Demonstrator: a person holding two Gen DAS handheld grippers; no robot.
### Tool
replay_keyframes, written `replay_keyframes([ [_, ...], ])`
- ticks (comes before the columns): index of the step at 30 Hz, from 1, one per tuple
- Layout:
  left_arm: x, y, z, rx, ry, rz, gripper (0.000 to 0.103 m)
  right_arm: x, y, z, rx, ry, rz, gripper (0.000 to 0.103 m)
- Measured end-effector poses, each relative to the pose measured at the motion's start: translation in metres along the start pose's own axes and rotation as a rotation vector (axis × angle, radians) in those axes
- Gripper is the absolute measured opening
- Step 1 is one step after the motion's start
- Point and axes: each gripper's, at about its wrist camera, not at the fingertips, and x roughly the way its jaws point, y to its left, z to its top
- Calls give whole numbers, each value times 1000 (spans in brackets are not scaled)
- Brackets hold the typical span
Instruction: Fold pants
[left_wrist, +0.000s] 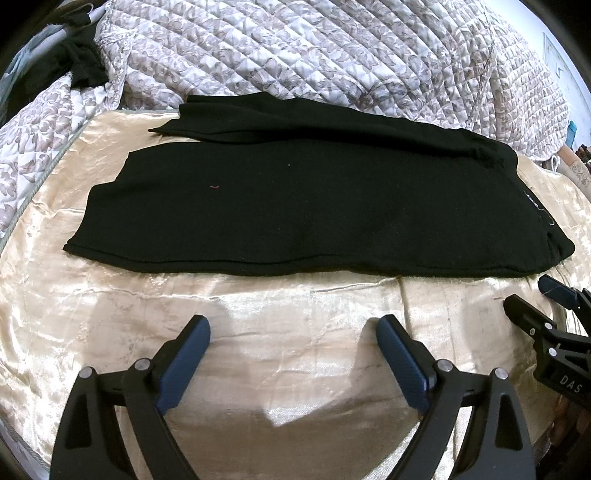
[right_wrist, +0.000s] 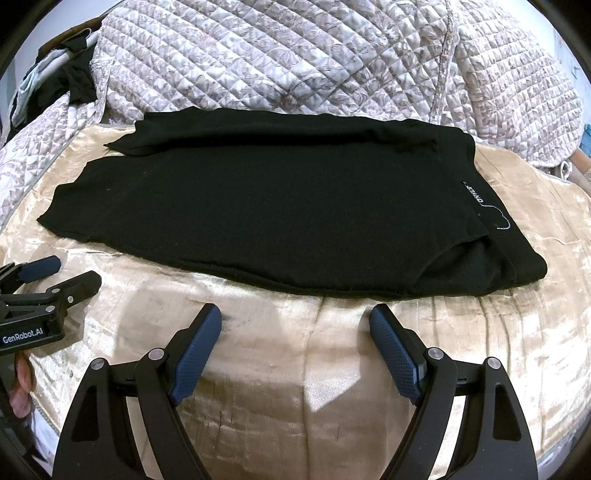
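Note:
Black pants (left_wrist: 295, 206) (right_wrist: 258, 214) lie flat across a shiny beige cloth, legs stacked lengthwise, waistband with a small label at the right end. My left gripper (left_wrist: 293, 326) hovers open over bare cloth, short of the pants' near edge. My right gripper (right_wrist: 295, 314) is also open, just before the near edge toward the waist end. In the left wrist view the right gripper (left_wrist: 532, 295) shows at the right edge; in the right wrist view the left gripper (right_wrist: 70, 273) shows at the left edge. Neither holds anything.
The beige cloth (left_wrist: 280, 369) (right_wrist: 332, 369) covers the bed surface. A quilted floral blanket (left_wrist: 295, 48) (right_wrist: 295, 55) is bunched up behind the pants. Dark clothing (left_wrist: 77, 62) lies at the back left. A hand (right_wrist: 20, 380) shows at the left edge.

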Motion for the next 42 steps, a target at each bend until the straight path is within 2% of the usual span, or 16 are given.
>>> replay_keyframes([
  [42,0,-1,0,2,-1,3,96,0,0,1,-5,-12,-2,83],
])
